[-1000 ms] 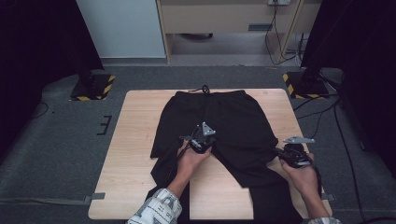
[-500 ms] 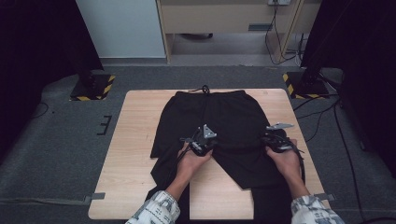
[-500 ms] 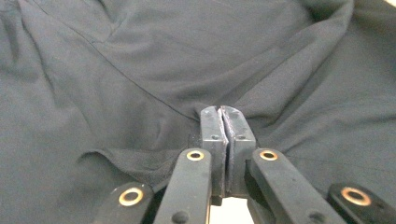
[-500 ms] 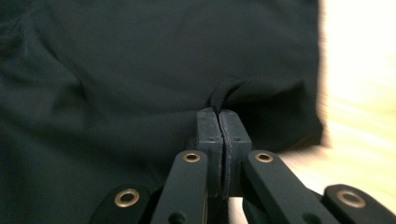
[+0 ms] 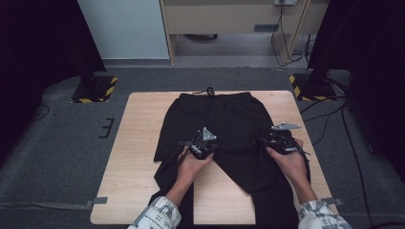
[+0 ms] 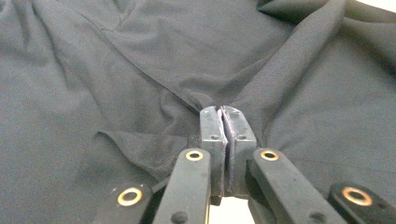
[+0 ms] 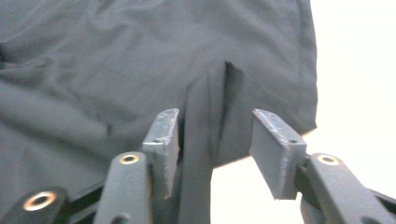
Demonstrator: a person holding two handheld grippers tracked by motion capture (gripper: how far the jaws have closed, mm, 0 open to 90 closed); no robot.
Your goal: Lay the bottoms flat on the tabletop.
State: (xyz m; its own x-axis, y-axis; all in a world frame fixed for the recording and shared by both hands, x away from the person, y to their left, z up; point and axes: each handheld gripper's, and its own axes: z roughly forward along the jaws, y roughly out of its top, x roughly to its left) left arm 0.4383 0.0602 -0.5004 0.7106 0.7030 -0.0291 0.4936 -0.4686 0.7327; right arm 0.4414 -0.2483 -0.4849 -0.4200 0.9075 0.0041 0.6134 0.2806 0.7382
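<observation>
The left hand-held gripper (image 6: 225, 135) is pinching the black trousers (image 5: 224, 119) at the crotch (fabric puckering), while the right hand-held gripper (image 7: 215, 135) is hovering spread over their right edge on the tabletop (image 5: 138, 143).

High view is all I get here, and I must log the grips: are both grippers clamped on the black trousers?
Observer: The left gripper is shut, with a pinch of the black trousers drawn up between its jaws.
Operator: And the other one?
Observer: The right gripper is open; its jaws stand apart on either side of a raised fold of cloth.
Operator: Whereabouts on the trousers is that fold?
Observer: Near their edge; the pale table shows just beyond the cloth in the right gripper view.
</observation>
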